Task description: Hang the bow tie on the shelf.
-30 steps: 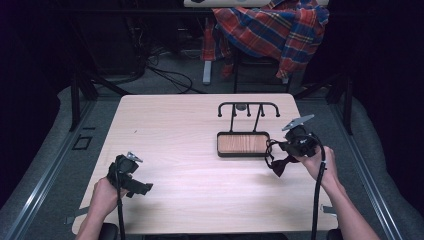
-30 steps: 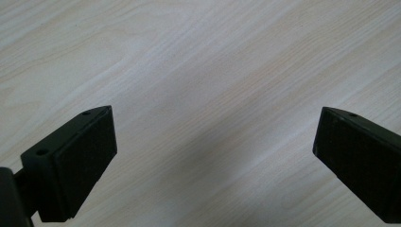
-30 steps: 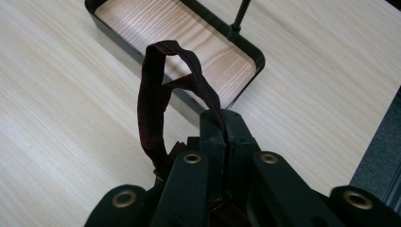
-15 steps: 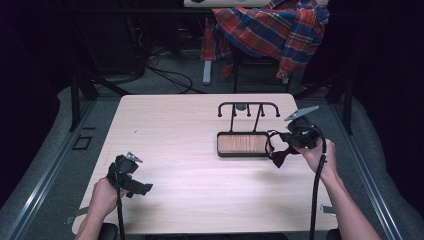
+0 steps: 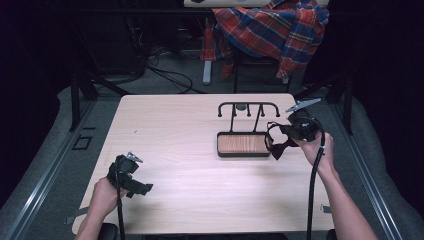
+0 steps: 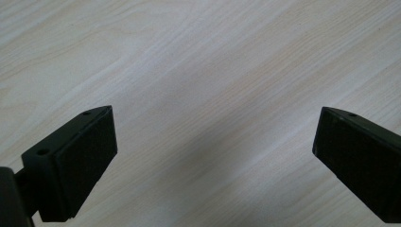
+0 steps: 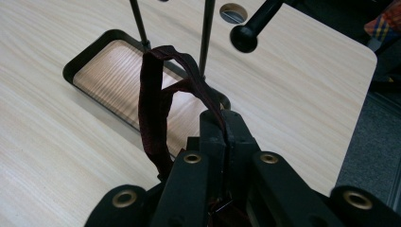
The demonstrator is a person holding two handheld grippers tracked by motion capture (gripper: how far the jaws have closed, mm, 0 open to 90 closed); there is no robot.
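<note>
I am clamping the right gripper [image 7: 222, 124] on a dark red band [image 7: 156, 101], jaws pressed together on one edge while the loop is sagging forward over the end of the stand's wooden tray [image 5: 243, 144]. It is drooping under almost no weight, so I judge it soft, light and floppy; pinching a single edge, as now, should leave the loop open for a rack peg [image 7: 244, 38], if that is where it is going. My left gripper [image 6: 215, 142] is idling with jaws wide apart over bare table [image 5: 170, 125], well away from the stand.
</note>
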